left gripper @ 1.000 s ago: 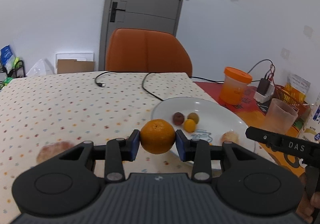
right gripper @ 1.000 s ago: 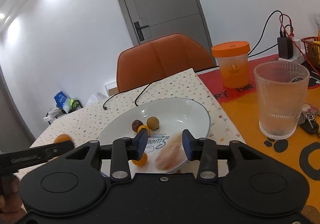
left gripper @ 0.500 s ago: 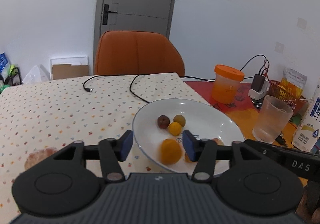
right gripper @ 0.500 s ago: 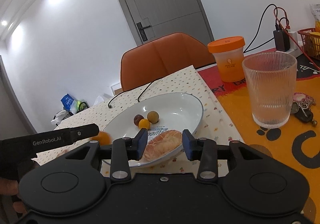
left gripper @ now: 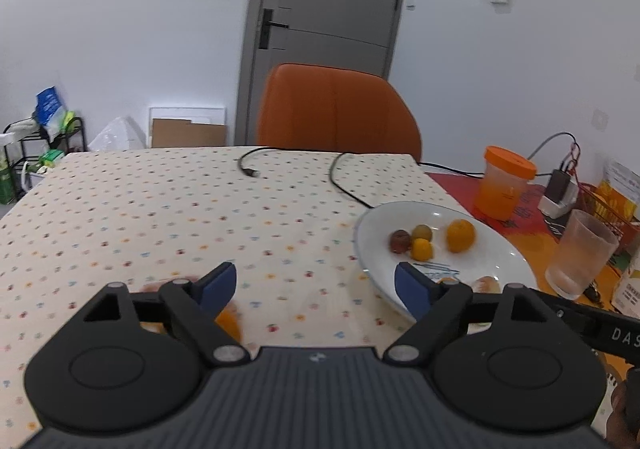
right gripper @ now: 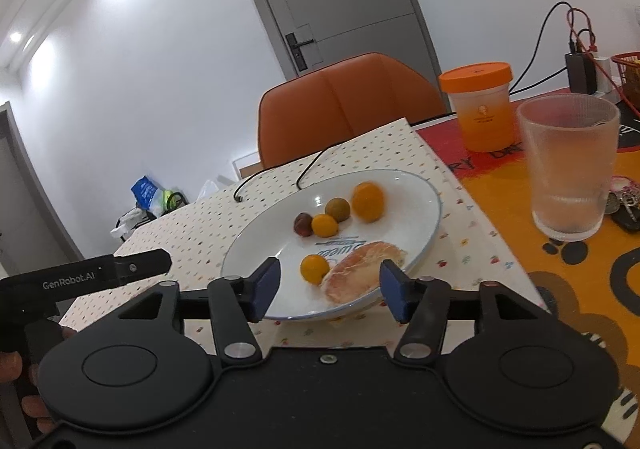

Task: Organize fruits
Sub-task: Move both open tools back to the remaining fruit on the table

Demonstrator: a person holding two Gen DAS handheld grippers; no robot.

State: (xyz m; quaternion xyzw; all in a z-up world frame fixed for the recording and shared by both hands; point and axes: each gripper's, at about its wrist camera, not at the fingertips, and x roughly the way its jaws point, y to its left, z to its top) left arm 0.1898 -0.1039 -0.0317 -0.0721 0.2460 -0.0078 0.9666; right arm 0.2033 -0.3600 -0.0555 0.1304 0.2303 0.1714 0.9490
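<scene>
A white plate (left gripper: 368, 249) (right gripper: 424, 189) holds an orange (left gripper: 460, 235) (right gripper: 367, 201), a dark red fruit (right gripper: 303, 224), an olive one (right gripper: 337, 209) and two small orange ones (right gripper: 324, 225) (right gripper: 314, 268). A pink peeled citrus piece (right gripper: 360, 271) lies at the plate's near rim between the fingers of my right gripper (right gripper: 328, 287); its jaws are opening and the pads stand clear of it. My left gripper (left gripper: 316, 285) hangs over the dotted cloth left of the plate, jaws opening wide with nothing between them. A blurred orange fruit (left gripper: 228, 323) shows behind its left finger.
A ribbed glass (right gripper: 568, 169) and an orange-lidded tub (right gripper: 480, 109) stand right of the plate on an orange mat, with keys (right gripper: 626, 207) beside the glass. Black cables (left gripper: 348, 185) trail over the dotted tablecloth (left gripper: 160, 217). An orange chair (left gripper: 336, 109) stands behind the table.
The left gripper let the orange go onto the plate, then swung left with its jaws spreading. The right gripper set the pink citrus piece on the plate and opened off it.
</scene>
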